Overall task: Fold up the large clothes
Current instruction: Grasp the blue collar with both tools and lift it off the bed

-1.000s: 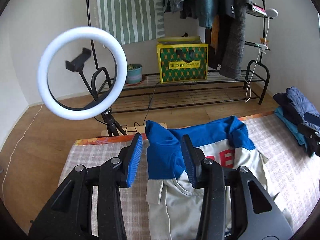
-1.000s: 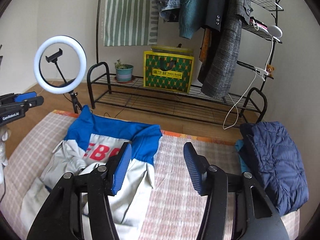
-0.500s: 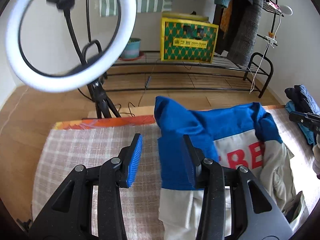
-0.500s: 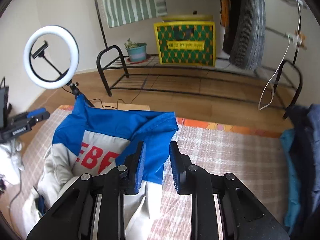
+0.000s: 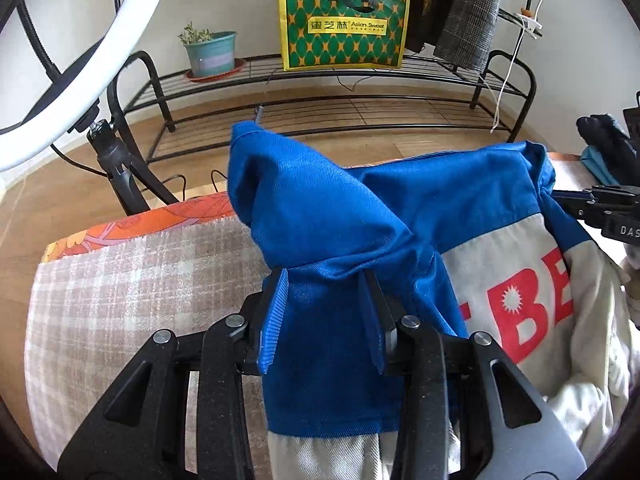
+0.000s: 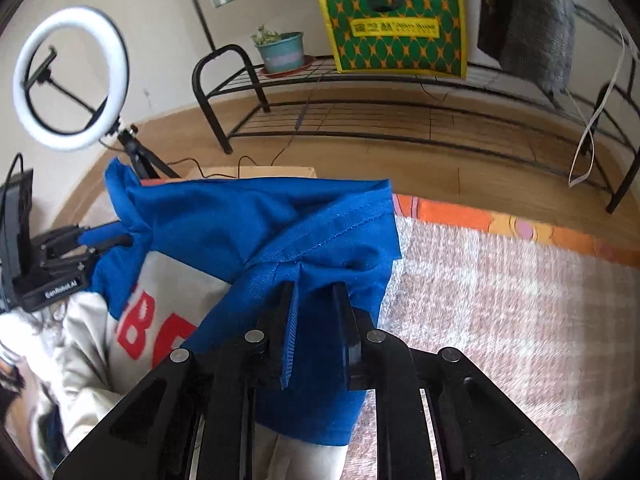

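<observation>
Both grippers' fingers just closing, clamped on blue-and-cream cotton jacket (image 5: 472,216): left gripper (image 5: 326,320) pinches 9 o'clock shoulder, right gripper (image 6: 316,328) 3 o'clock.

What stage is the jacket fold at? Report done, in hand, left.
Done: the jacket lies on the checked blanket, red letters up. In hand: the left gripper and the right gripper each pinch a blue shoulder; both have just been closing on the cloth. Left: every fold; the pale body is bunched and the sleeves are not tucked.
</observation>
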Demonstrator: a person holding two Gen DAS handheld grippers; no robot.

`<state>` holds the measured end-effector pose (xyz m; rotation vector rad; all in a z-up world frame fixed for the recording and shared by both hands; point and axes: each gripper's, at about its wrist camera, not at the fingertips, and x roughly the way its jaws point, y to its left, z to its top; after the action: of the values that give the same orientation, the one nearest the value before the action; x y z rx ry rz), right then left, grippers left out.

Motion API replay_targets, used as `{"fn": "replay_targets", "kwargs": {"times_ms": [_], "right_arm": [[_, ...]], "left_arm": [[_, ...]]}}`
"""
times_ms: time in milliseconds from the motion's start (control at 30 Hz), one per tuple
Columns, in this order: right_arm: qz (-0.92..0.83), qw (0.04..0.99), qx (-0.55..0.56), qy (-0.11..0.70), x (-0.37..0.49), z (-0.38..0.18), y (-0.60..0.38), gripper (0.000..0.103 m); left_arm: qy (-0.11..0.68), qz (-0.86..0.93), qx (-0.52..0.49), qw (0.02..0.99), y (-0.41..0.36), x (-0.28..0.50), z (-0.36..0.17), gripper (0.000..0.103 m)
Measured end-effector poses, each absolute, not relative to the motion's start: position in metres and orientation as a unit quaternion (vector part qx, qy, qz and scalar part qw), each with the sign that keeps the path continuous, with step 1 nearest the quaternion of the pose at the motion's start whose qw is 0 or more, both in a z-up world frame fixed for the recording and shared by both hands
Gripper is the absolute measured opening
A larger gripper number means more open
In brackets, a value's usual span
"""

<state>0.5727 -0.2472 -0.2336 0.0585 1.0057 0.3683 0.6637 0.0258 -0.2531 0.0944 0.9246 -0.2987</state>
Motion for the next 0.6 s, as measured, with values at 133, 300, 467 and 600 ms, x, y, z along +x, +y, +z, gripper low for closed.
{"fn": "replay_targets", "kwargs": {"times_ms": [133,300,467,600], "right_arm": [[0.198,0.863,0.046,0.462,0.567,-0.22,-0.268,0.017],[0.166,0.869,0.163,0.436,0.578,-0.222,-0.323,0.07],[0.188,0.835,0.23,0.462,0.603,-0.246,-0.328,0.067],[0.209,0.83,0.211,0.472,0.617,-0.254,-0.308,0.063]], "left_arm": [[0.42,-0.144,-0.056,0.894,0.065,0.663,-0.234,0.059],[0.441,-0.143,-0.191,0.865,0.102,0.693,-0.242,0.071],[0.475,-0.17,-0.151,0.85,0.076,0.712,-0.256,0.071],[0.484,-0.17,-0.167,0.842,0.066,0.722,-0.265,0.071]]}}
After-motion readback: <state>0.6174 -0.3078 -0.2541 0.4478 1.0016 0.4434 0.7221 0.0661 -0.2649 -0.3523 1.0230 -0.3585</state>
